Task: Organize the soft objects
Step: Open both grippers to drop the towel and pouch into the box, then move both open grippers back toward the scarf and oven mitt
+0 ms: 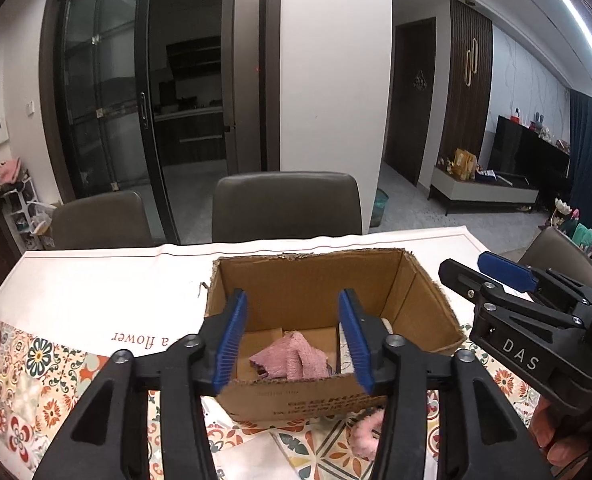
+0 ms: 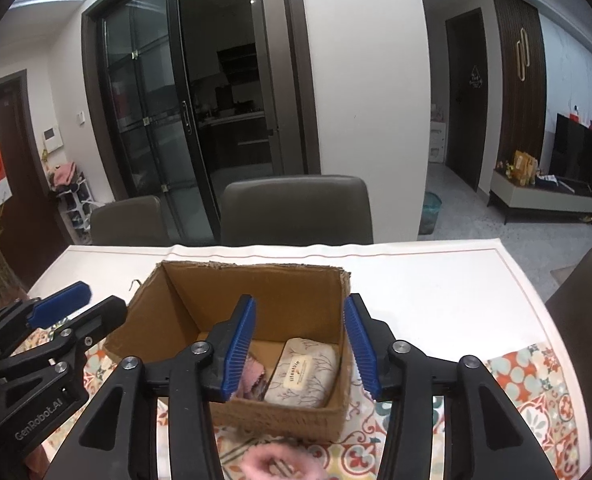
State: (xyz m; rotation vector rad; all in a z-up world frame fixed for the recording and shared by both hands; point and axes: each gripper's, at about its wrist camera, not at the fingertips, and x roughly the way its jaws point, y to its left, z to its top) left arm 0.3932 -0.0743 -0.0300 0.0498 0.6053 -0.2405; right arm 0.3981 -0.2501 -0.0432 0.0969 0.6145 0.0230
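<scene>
both the left gripper (image 1: 291, 344) and right gripper (image 2: 302, 350) are held released, empty, above the cardboard box (image 2: 255, 292), where a pink cloth (image 1: 289, 360) and tissue pack (image 2: 302, 374) are seen.

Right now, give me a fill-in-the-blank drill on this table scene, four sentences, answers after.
1. The pink cloth lies inside the cardboard ____.
2. Beside it in the box rests a pale tissue pack printed with a ____ pattern.
3. The left tool and the right tool both have ____ pads.
4. A fluffy pink ring lies on the patterned tablecloth, ____ the box.

Answers: box; branch; blue; outside
</scene>
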